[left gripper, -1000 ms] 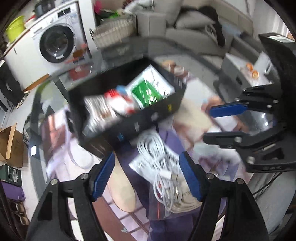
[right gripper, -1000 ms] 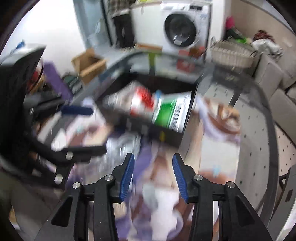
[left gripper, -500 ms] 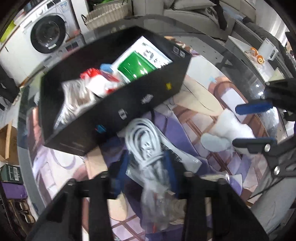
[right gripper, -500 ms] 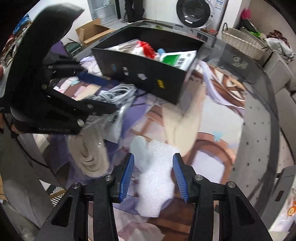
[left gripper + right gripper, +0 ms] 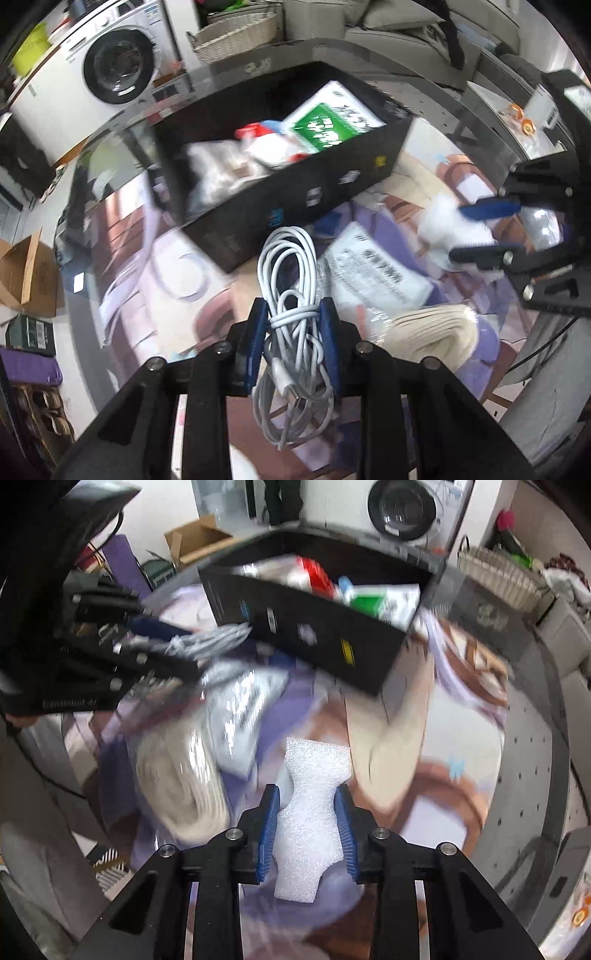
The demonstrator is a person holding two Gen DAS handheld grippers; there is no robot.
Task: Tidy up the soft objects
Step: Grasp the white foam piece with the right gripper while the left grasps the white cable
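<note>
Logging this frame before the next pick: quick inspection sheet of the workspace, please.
Surface: glass table under a printed mat.
Job's things: white cable bundle; white foam piece; black box already holding packets, one green and white.
Clutter: printed plastic bag and cream rope coil on the mat.
Grippers: left hand-held gripper shut on the cable bundle; right hand-held gripper closing, pads pinching the foam piece.
Cables: only the held bundle.
Surroundings: washing machine, wicker basket, sofa, cardboard box.
</note>
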